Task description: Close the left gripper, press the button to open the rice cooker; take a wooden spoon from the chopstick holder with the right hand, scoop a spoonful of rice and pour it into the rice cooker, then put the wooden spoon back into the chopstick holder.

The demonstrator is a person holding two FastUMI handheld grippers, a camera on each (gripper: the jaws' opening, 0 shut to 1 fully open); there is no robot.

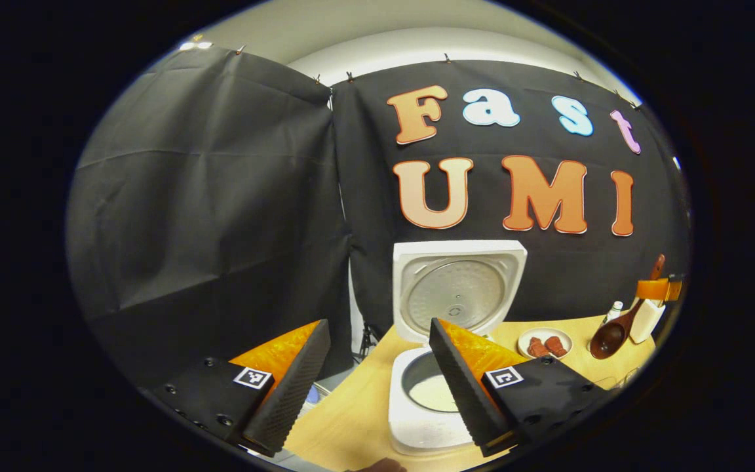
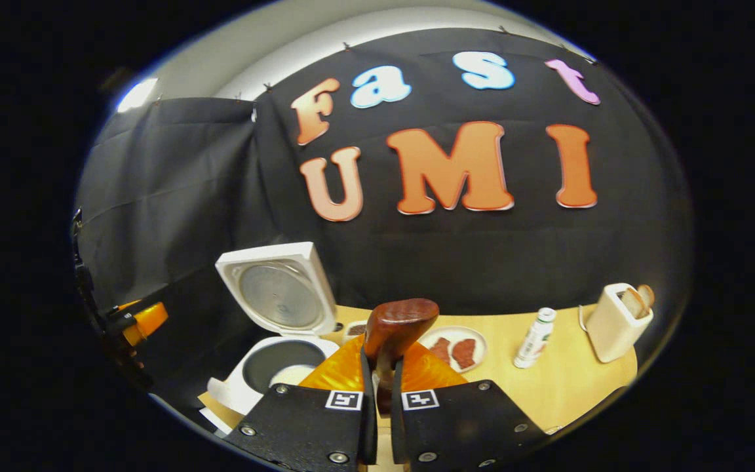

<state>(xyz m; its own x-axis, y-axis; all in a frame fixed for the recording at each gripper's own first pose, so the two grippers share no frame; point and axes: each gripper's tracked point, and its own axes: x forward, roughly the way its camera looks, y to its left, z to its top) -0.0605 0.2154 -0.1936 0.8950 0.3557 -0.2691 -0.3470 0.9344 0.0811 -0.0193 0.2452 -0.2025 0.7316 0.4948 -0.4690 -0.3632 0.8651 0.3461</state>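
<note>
The right gripper (image 2: 377,383) clamps the wooden spoon (image 2: 396,328), hiding its handle. The left gripper (image 1: 377,367), wide open and empty, partly hides the open rice cooker (image 1: 446,308) beyond.

Dim booth, ceiling light glare upper left, sharp centre, edges fisheye-bent

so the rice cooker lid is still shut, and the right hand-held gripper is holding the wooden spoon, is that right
Not quite. The rice cooker is open: in the left gripper view its lid stands raised, with rice visible in the pot. The rest holds: in the right gripper view the right hand-held gripper is shut on the wooden spoon.
</note>
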